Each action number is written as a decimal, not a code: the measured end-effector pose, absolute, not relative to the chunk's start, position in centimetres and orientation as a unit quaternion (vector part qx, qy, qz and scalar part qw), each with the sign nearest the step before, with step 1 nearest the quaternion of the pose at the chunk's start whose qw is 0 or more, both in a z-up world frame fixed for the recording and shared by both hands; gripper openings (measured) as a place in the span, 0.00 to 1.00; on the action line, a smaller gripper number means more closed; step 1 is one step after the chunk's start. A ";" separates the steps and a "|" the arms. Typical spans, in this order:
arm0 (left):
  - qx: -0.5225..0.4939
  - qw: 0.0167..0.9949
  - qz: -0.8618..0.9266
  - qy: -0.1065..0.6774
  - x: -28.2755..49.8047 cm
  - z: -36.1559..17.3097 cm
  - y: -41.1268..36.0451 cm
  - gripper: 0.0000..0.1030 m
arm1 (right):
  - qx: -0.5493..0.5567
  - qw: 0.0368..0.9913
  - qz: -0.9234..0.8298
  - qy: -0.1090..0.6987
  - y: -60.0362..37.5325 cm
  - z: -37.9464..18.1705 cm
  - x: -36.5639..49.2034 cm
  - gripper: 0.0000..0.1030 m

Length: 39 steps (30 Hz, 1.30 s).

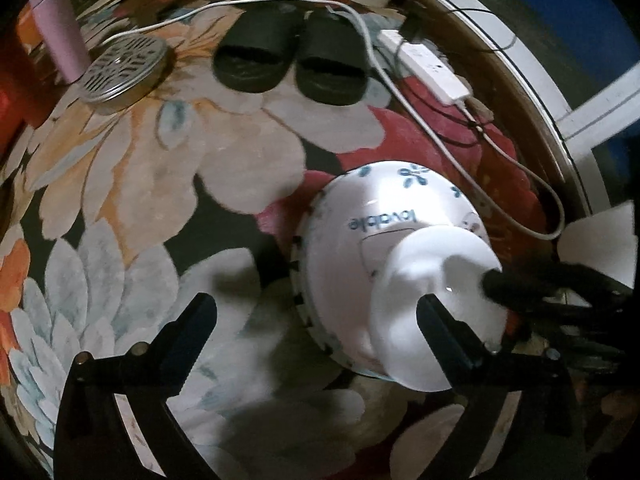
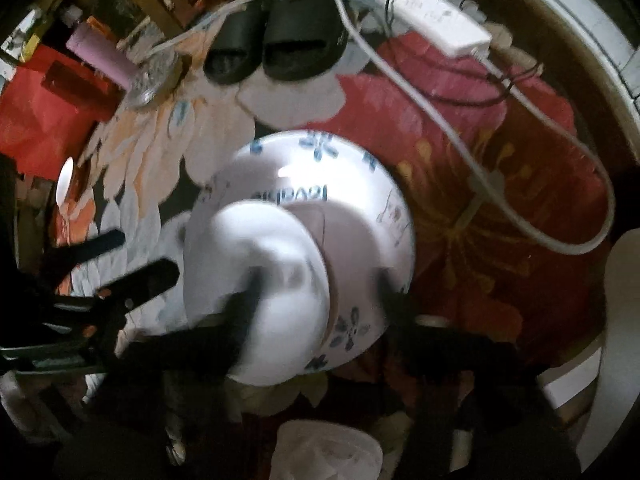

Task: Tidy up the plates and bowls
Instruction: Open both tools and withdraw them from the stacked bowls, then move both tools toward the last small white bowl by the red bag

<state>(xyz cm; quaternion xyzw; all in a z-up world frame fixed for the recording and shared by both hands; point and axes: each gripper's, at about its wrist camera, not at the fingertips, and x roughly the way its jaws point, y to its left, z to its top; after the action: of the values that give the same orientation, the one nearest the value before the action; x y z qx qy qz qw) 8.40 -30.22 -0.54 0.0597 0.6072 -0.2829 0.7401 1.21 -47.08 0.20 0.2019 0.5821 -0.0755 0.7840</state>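
Note:
A white plate with blue flowers and blue lettering (image 1: 392, 204) lies on the floral carpet, also in the right wrist view (image 2: 344, 184). A plain white bowl (image 1: 424, 296) sits over the plate's near side; it also shows in the right wrist view (image 2: 260, 292). My right gripper (image 2: 316, 284) has its jaws wide apart, the left finger (image 2: 244, 308) inside the bowl and the right finger beyond the plate's edge; whether it grips is unclear. It enters the left wrist view from the right (image 1: 500, 284). My left gripper (image 1: 316, 312) is open and empty, left of the bowl.
Black slippers (image 1: 288, 56), a round metal grate (image 1: 120, 68), a pink cylinder (image 1: 60, 36) and a white power strip with cables (image 1: 428, 68) lie at the carpet's far side. A white edge curves along the right (image 1: 552, 76). A white container (image 2: 328, 448) sits near.

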 end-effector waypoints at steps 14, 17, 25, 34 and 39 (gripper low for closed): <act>0.048 0.752 -0.253 0.606 9.4 -0.8 -27.4 0.98 | 0.185 0.783 -0.058 0.591 -44.7 -0.3 2.3 0.89; 0.044 0.752 -0.250 0.608 9.5 -1.0 -26.6 0.98 | 0.183 0.782 -0.057 0.593 -44.1 -0.3 2.5 0.89; 0.035 0.754 -0.233 0.614 9.8 -1.8 -24.2 0.98 | 0.169 0.781 -0.059 0.598 -42.3 -0.6 3.2 0.94; 0.021 0.755 -0.215 0.619 10.2 -2.3 -21.4 0.98 | 0.115 0.804 -0.104 0.574 -41.1 0.4 3.8 0.93; 0.016 0.758 -0.206 0.618 10.3 -2.3 -19.9 0.98 | 0.118 0.813 -0.087 0.563 -39.6 0.9 4.8 0.93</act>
<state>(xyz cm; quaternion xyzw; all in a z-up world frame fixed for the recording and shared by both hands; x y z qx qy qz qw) 10.33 -19.87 -2.31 0.0157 0.6182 -0.2064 0.7583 4.78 -39.58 0.91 0.1184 0.5630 -0.0867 0.8133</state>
